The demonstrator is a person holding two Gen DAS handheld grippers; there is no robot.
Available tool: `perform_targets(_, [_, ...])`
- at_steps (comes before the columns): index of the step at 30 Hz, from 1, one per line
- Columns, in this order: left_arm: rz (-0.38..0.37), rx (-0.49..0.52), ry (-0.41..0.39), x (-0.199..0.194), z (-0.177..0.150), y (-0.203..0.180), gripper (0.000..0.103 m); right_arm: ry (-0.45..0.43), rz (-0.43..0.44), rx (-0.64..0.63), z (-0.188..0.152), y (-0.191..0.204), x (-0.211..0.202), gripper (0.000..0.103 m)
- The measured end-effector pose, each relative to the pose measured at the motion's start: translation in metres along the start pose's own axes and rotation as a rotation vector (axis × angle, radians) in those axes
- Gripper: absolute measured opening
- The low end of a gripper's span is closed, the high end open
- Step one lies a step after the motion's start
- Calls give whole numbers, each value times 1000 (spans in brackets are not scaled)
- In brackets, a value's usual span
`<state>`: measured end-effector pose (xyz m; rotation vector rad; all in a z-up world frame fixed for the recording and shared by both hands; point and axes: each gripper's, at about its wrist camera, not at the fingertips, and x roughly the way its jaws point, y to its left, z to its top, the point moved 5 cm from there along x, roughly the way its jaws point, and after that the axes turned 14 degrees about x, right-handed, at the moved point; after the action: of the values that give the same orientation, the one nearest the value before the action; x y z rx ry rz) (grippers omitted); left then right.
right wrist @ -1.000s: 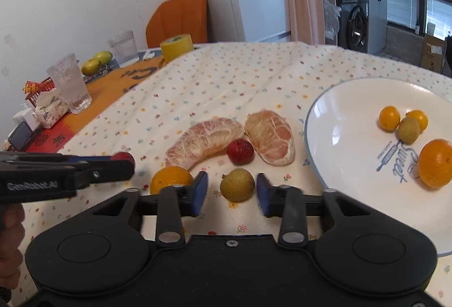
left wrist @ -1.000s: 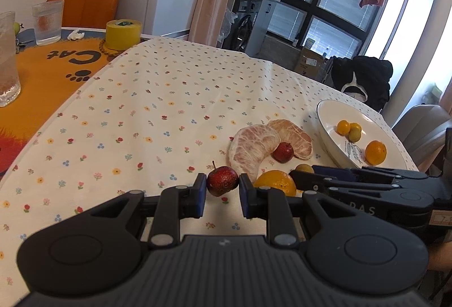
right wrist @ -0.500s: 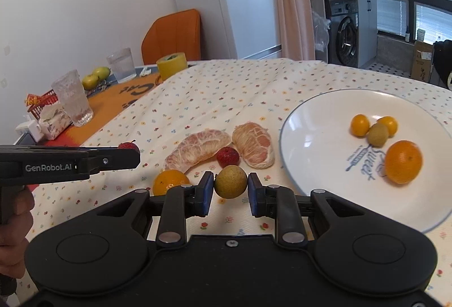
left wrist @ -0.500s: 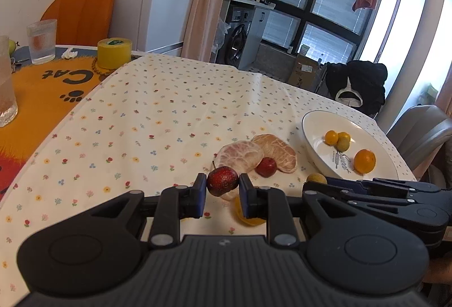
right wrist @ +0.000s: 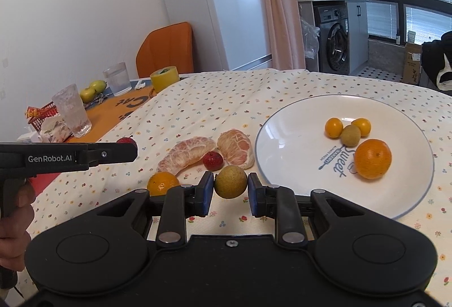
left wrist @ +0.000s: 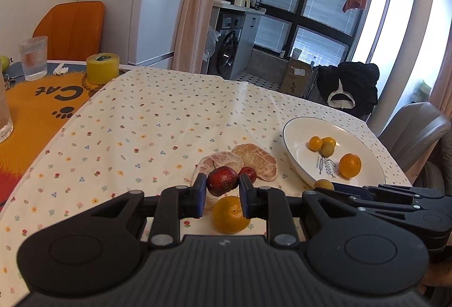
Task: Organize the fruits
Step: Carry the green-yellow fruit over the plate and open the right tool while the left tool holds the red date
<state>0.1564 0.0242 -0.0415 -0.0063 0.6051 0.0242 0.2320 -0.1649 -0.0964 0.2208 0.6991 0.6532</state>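
On your far left, a ribbed drinking glass (right wrist: 73, 111) stands on the orange cat-print mat (left wrist: 31, 106), with two green apples (right wrist: 93, 89) and a second glass (right wrist: 117, 78) behind it and a yellow tape roll (left wrist: 102, 68) at the mat's far edge.

Your left gripper (left wrist: 221, 192) is clamped on a small red fruit with a stem (left wrist: 222, 180), held up above the flowered tablecloth (left wrist: 147, 115). In the right wrist view that gripper's side reads "GenRobot.AI", and your hand (right wrist: 14, 225) grasps its handle.

On the cloth below it lies an orange (right wrist: 163, 183). Just beyond are two peeled pomelo segments (right wrist: 209, 150), with another small red fruit (right wrist: 212, 160) nestled between their near ends.

Your right gripper (right wrist: 230, 187) is closed on a round yellow-green fruit (right wrist: 230, 181), pinched between the blue pads (right wrist: 207, 189) near the left rim of the plate.

On your right, the white plate (right wrist: 293, 137) carries two small orange fruits (right wrist: 333, 126), a small green-brown fruit (right wrist: 350, 135) touching them, and a larger orange (right wrist: 372, 154) nearer you. Blue print on the plate reads "Sweet".
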Motion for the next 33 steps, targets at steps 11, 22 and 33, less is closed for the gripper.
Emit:
perform_targets(11, [-20, 34, -16, 0, 11, -18, 23, -41, -15, 24, 6, -15, -17, 24])
perform_targets(22, [-58, 65, -18, 10, 21, -41, 23, -66, -78, 70, 13, -45, -28, 24])
perform_targets(33, [-88, 96, -6, 22, 25, -59, 23, -81, -124, 107, 14, -71, -32, 25])
